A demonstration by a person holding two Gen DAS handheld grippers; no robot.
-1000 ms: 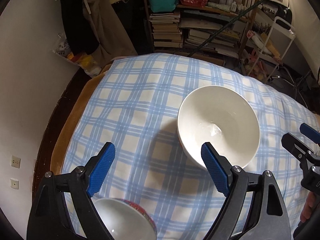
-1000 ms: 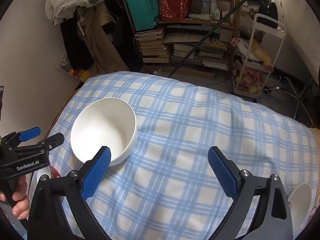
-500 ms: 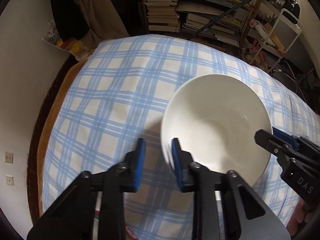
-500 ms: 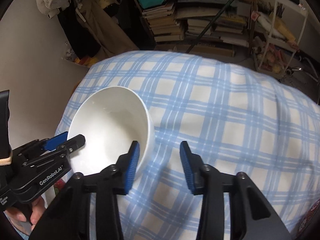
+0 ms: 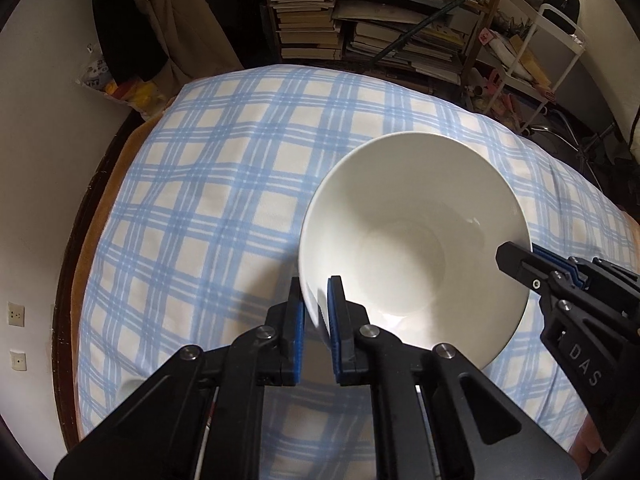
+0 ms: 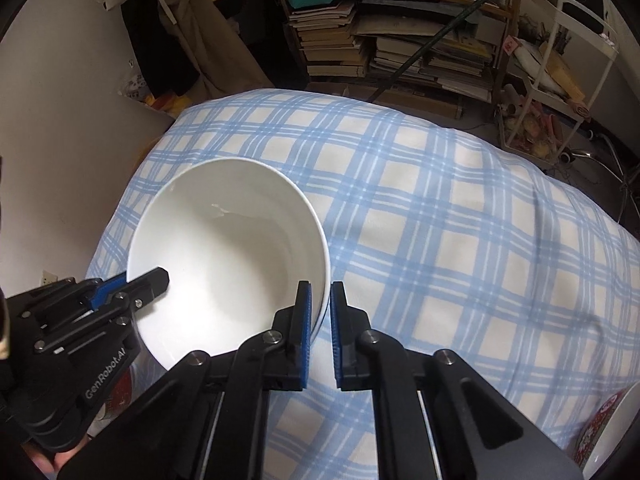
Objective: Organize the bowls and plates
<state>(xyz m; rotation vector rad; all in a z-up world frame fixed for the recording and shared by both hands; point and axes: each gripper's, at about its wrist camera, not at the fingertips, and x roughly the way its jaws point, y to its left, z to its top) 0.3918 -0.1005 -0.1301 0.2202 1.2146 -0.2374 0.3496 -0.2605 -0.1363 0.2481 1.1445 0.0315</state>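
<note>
Blue-checked cloth [image 5: 224,184] covers the bed and fills most of both views, with shelves of books [image 6: 332,36] across the top. On it sits the white bowl [image 5: 416,248], right of centre in the left view and lower left in the right view. Both tools have hold of it from opposite sides. The left gripper [image 5: 317,312] has just been closing, and its blue pads now pinch the near rim, one inside and one outside. The right gripper [image 6: 320,316] has also just been closing, and it now pinches the rim on its side the same way. A second bowl with a red pattern [image 6: 600,432] peeks in at the lower right of the right view. The bowl looks smooth and glazed, so I'd worry about thin rim grips slipping if one hand lifts sooner than the other; the soft bedding could also let it tip.
</note>
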